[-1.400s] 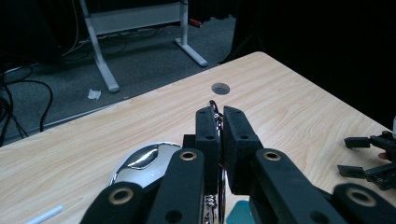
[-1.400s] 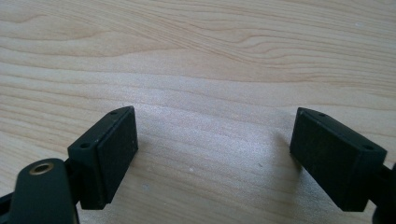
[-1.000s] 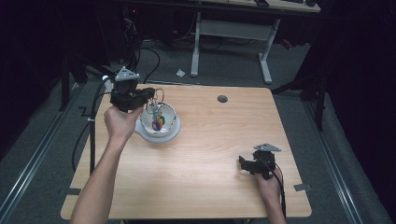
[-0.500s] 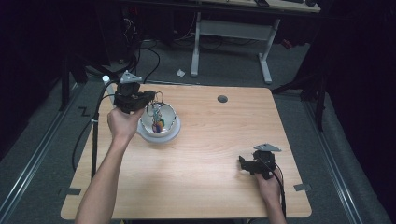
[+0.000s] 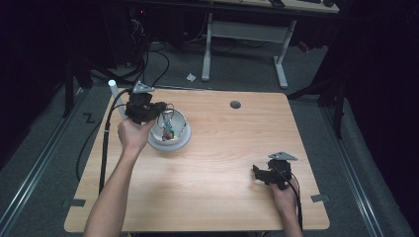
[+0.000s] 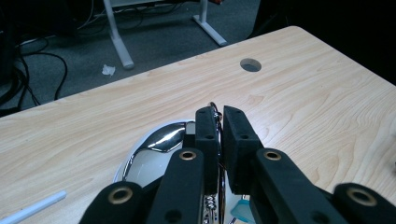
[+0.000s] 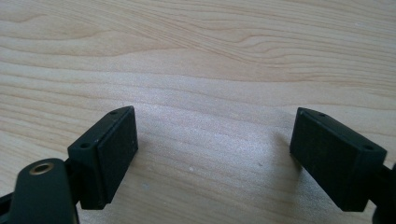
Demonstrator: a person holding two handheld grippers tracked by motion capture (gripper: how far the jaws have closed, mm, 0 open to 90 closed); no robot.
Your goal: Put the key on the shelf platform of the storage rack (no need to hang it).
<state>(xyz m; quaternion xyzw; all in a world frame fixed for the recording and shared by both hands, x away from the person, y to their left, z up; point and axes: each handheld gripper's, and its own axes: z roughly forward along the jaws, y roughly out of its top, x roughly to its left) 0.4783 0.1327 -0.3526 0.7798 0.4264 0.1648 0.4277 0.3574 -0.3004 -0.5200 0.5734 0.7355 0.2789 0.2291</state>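
In the high view, the left tongs (image 5: 159,109) hung at the rim of the metal bowl (image 5: 170,139) on the counter (image 5: 222,163). In the left gripper view, these tongs (image 6: 220,135) were clamped on a thin wire piece (image 6: 214,108) over the bowl (image 6: 154,154). In the right gripper view, the right tongs (image 7: 212,158) stood wide above bare counter.
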